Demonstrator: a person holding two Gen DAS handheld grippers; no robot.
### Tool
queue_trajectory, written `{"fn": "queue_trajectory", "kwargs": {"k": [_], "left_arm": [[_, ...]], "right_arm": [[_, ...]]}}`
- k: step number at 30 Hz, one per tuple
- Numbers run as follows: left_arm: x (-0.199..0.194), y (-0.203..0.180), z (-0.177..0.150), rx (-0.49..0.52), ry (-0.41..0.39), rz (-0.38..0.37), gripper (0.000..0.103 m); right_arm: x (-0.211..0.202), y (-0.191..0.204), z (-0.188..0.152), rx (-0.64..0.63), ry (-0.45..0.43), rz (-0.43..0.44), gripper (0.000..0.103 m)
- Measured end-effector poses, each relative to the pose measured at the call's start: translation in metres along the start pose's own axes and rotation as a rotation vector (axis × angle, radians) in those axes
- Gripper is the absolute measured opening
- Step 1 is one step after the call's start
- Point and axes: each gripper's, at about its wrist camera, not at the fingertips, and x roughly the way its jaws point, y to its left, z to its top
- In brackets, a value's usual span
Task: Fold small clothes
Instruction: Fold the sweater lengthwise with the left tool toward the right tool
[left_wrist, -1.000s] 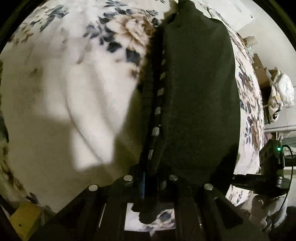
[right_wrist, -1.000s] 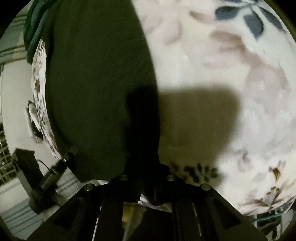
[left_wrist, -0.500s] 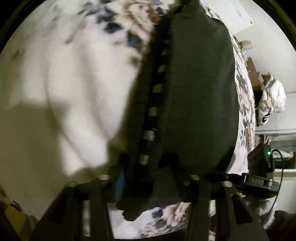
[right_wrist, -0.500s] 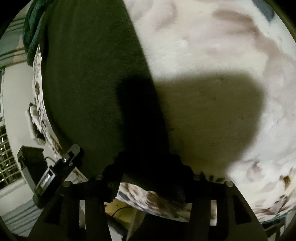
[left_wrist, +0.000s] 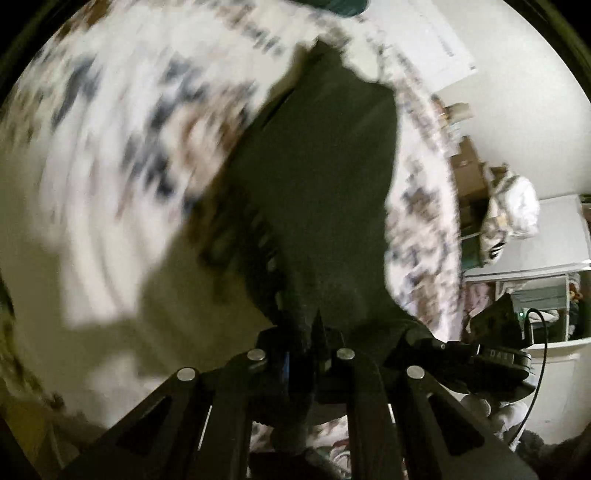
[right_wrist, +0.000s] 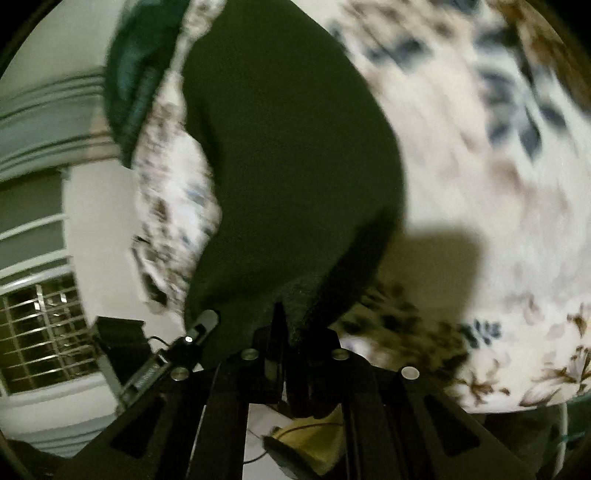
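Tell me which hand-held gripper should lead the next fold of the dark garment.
Either, probably: the left hand-held gripper and the right hand-held gripper both pinch an edge of the dark garment over the floral blanket, so they likely move together.

At frame centre, the right gripper pinches a dark cloth over a flowered blanket; a barred window sits lower left.
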Motion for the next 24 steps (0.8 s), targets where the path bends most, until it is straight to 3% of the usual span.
{"fn": "queue_trajectory", "kwargs": {"k": [6,11,16,21,23,24], "left_arm": [[-0.008,-0.044,0.103,0.027,-0.129,-0.119,0.006],[0.024,-0.076,0.189,0.050,-0.200,-0.130,0.006],[0.075,-0.084,0.273,0.039,-0.205,-0.119,0.007],[0.119,-0.067,0.339,-0.071,-0.158,-0.134,0.014],[0.126,-0.058,0.355,-0.115,-0.147,-0.133,0.020],[0.125,-0.055,0.358,-0.123,-0.163,-0.142,0.022]], "right_arm": [[-0.043,0.054,0.070,-0.018,-0.135,0.117,0.008],[-0.063,0.088,0.168,-0.035,-0.251,0.170,0.008],[-0.064,0.099,0.273,-0.033,-0.297,0.162,0.009],[-0.036,0.103,0.366,0.045,-0.293,0.183,0.013],[-0.031,0.100,0.395,0.080,-0.299,0.214,0.034],[-0.031,0.100,0.406,0.088,-0.300,0.218,0.053]]}}
